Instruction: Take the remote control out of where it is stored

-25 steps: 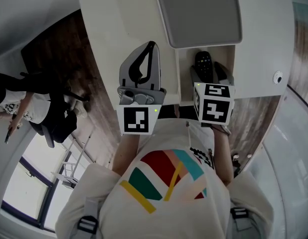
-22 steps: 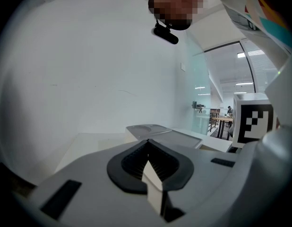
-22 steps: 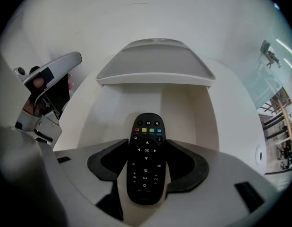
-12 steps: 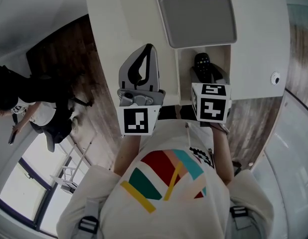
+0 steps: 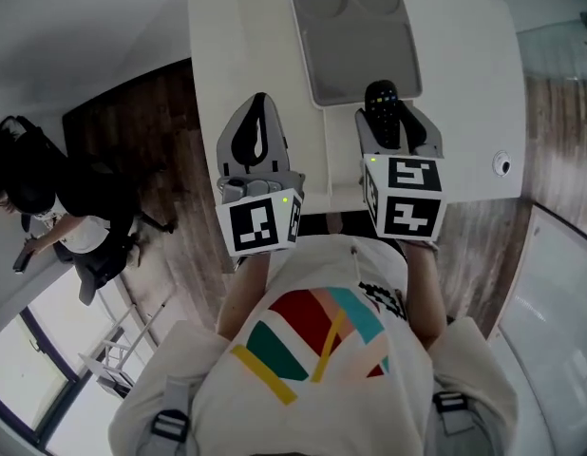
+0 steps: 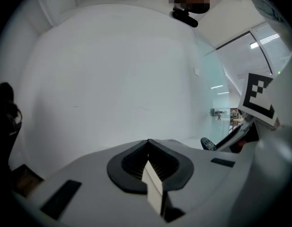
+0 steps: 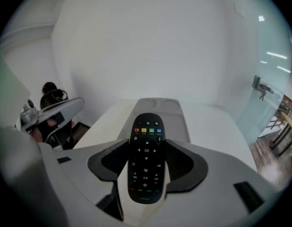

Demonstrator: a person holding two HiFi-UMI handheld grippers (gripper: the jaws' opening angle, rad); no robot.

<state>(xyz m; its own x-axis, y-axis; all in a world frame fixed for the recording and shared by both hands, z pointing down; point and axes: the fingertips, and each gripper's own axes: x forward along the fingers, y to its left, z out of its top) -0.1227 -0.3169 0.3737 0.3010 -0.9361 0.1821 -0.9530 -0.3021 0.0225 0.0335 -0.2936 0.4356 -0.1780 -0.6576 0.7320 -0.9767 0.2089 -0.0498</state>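
My right gripper (image 5: pixel 388 126) is shut on the black remote control (image 5: pixel 381 103), whose button end sticks out past the fingertips over the white unit (image 5: pixel 464 84). In the right gripper view the remote (image 7: pixel 146 164) lies lengthwise between the jaws of the right gripper (image 7: pixel 146 145), button face up; the jaws have just been closing on it. The grey recessed lid (image 5: pixel 355 36) lies just beyond it. My left gripper (image 5: pixel 259 98) hovers to the left over the white top, jaws together and empty, seen too in its own view (image 6: pixel 149 148).
A person (image 5: pixel 47 198) sits at the far left on the dark wood floor (image 5: pixel 170 150). A small round fitting (image 5: pixel 502 165) sits on the unit's right side. A glass wall (image 7: pixel 273 93) stands to the right.
The right gripper has risen with the remote, lifting it out of the open compartment to above the grey lid. The left gripper has also risen a little.
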